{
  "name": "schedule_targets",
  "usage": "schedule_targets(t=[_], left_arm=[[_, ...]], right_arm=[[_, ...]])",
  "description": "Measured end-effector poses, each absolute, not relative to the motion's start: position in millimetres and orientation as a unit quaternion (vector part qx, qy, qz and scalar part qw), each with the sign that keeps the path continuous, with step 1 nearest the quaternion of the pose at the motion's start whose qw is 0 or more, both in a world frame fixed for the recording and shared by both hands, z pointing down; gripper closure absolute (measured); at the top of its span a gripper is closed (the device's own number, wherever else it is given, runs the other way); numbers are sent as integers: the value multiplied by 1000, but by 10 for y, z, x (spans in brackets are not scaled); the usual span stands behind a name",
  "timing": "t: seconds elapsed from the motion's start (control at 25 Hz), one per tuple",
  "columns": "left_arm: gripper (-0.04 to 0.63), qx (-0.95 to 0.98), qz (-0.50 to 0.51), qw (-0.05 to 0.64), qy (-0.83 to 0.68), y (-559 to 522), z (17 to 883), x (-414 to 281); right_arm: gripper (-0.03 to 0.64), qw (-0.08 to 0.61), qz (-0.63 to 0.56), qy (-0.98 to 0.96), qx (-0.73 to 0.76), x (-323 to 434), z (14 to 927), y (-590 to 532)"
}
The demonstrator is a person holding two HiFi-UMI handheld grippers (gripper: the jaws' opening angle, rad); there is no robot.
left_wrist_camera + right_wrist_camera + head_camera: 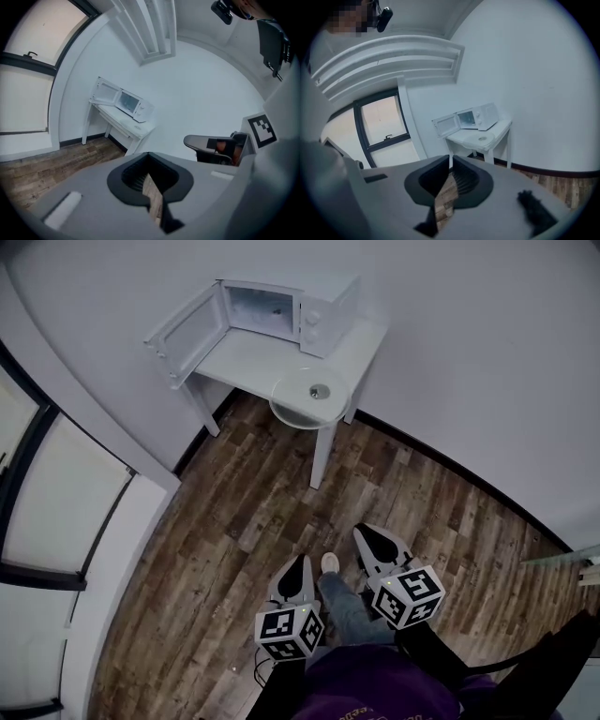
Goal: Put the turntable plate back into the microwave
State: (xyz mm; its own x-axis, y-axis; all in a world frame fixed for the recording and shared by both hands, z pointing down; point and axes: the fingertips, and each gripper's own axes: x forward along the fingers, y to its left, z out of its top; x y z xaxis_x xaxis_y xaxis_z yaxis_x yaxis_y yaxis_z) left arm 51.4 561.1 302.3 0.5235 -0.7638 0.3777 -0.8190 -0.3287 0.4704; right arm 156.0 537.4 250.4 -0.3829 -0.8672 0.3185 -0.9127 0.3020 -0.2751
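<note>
A white microwave (300,306) stands on a small white table (246,360) against the far wall, its door (187,332) swung open to the left. The clear glass turntable plate (309,397) lies on the table's front right corner, overhanging the edge. Both grippers are far from the table, held low near the person's body. My left gripper (298,568) is shut with nothing in it. My right gripper (375,540) is also shut and holds nothing. The microwave (131,104) and table also show small in the left gripper view, and the microwave (476,117) and plate (483,138) in the right gripper view.
Wood-plank floor (262,549) stretches between me and the table. A window and white wall panel (56,521) run along the left. A dark baseboard (469,486) lines the curved white wall at right. The person's shoe (330,563) shows between the grippers.
</note>
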Motion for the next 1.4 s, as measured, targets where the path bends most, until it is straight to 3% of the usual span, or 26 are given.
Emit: schedule_targets(t=[0.48, 0.68, 1.4], left_arm=[[591, 802, 50, 326, -498, 4346, 3051, 791], [591, 807, 13, 303, -507, 3906, 2927, 934], [591, 790, -29, 314, -526, 3137, 2937, 983]], right_arm=[[601, 64, 236, -793, 558, 2006, 2678, 4185], [549, 71, 247, -794, 552, 2154, 2744, 3749], [540, 83, 271, -799, 530, 2192, 2932, 2881]])
